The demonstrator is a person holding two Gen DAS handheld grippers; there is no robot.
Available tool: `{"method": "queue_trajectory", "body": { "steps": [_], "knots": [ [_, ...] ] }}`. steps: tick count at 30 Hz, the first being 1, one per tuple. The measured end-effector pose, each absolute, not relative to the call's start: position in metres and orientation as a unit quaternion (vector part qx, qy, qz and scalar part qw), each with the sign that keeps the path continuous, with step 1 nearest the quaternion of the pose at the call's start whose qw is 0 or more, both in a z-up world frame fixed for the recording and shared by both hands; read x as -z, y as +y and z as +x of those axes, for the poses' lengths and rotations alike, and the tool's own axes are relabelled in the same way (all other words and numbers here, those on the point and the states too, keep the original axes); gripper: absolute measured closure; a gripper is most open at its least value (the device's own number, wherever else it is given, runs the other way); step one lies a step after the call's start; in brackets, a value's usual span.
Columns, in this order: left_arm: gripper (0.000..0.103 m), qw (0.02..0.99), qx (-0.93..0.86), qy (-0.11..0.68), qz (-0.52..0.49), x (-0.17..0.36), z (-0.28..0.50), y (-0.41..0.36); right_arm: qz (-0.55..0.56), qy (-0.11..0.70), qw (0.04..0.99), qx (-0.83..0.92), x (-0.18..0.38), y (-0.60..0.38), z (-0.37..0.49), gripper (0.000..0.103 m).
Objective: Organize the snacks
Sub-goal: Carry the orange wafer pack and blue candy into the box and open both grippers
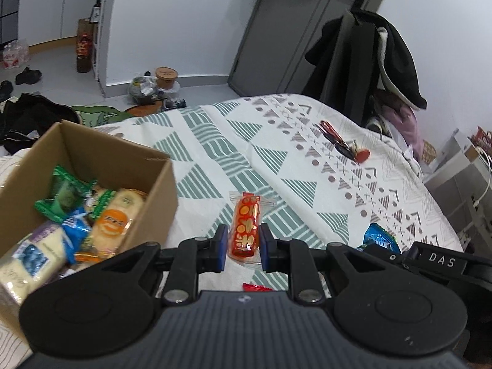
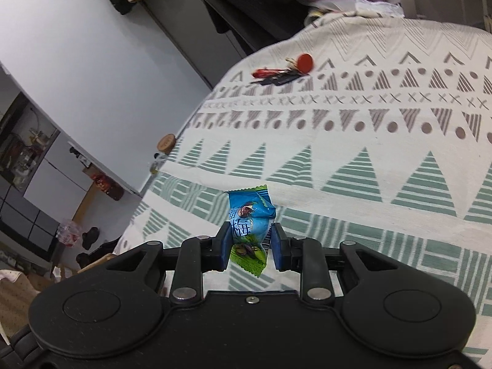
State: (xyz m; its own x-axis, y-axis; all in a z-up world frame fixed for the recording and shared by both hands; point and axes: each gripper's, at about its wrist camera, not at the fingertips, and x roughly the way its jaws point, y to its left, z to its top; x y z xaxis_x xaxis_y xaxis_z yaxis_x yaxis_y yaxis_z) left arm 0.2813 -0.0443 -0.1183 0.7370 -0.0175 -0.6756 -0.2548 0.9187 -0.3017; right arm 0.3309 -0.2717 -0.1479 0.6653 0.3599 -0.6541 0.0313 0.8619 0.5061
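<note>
Nearest the lens, black two-fingered left tool (image 1: 243, 247) with blue pads, closed to the width of a glossy red-and-orange oblong snack packet (image 1: 246, 224). Pads pressed against both long sides, seemingly pinching it. Cannot tell whether lifted clear or resting low on the cover.

Beyond, wide bed under a cream bedspread with teal and grey triangles (image 1: 276, 129), carrying everything. On its left part, open brown cardboard box (image 1: 160, 190), just beside the left tool. Inside, a loose heap of wrapped snacks: pale yellow-and-orange cracker packs (image 1: 113, 221), with green, blue and purple sachets piled against them.

Matching right tool (image 2: 250, 246), clamped on a small crinkled blue-and-green plastic sweet wrapper (image 2: 249, 218), upright between the pads and raised above the bedspread. Well apart from the box, to the right of the left tool.

Smaller: a red wrapper (image 1: 256, 287), only its edge showing under the left tool's body, loose on the cover. Far up the bed, a bunch of keys with red tags (image 1: 344, 146), apparently no snack.

Judging by this, well advanced: most snacks boxed, two in the tools and at least one red piece loose. Left to do, probably: carry both held packets over the cardboard rim, release, then fetch the remaining piece.
</note>
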Motion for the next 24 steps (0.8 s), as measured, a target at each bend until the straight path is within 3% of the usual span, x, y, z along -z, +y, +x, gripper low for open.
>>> {"method": "queue_trajectory", "body": {
  "steps": [24],
  "knots": [
    [0.083,0.903,-0.138,0.332,-0.235,0.086,0.230,0.033,0.210,0.348,0.897,-0.176,0.110,-0.202,0.298,0.077]
  ]
}}
